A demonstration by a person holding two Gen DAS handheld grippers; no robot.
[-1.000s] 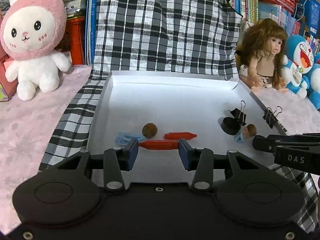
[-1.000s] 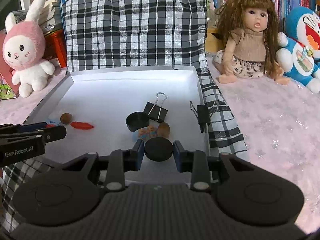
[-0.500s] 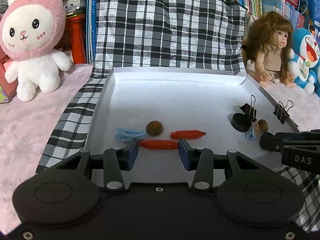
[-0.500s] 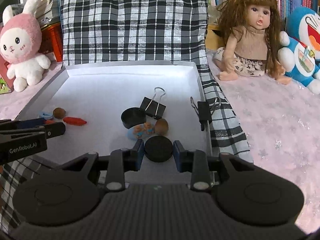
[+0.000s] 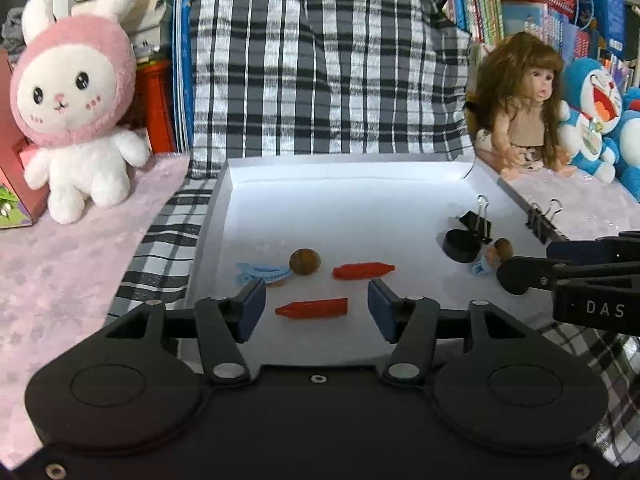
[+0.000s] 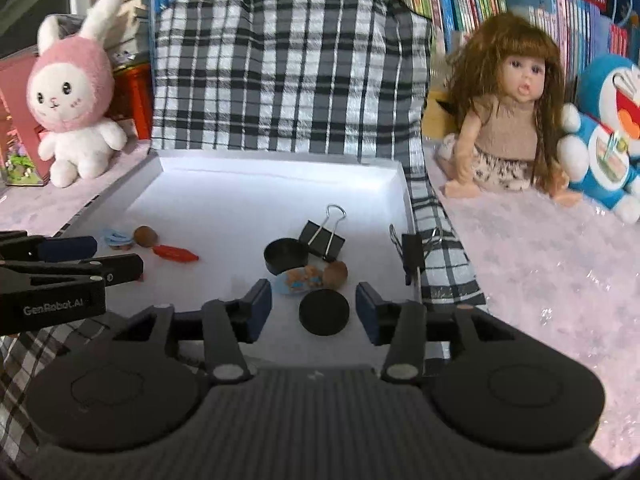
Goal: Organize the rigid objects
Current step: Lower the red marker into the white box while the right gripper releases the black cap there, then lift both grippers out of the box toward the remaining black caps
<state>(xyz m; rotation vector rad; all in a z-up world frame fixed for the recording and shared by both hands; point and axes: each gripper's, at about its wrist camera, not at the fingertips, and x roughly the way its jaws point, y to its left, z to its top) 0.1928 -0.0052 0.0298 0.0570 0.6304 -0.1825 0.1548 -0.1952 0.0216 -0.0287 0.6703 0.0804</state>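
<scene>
Both tools have just opened: left tool (image 5: 316, 312) frees the red piece (image 5: 312, 309), right tool (image 6: 314, 312) the black disc (image 6: 324, 312), both placed at the tray's (image 6: 280, 168) six o'clock edge.

Two handheld matte-black plastic grippers: the left gripper (image 5: 316, 304) has a smooth housing with two round raised discs, silver pivot pins and small screws, and dark blue rubber pads (image 5: 252, 310) on black fingers. The right gripper (image 6: 314, 310) shares that build but has a ribbed housing. White lettering reads "GenRobot.AI" on the left gripper's side, "DAS" on the right's.
</scene>
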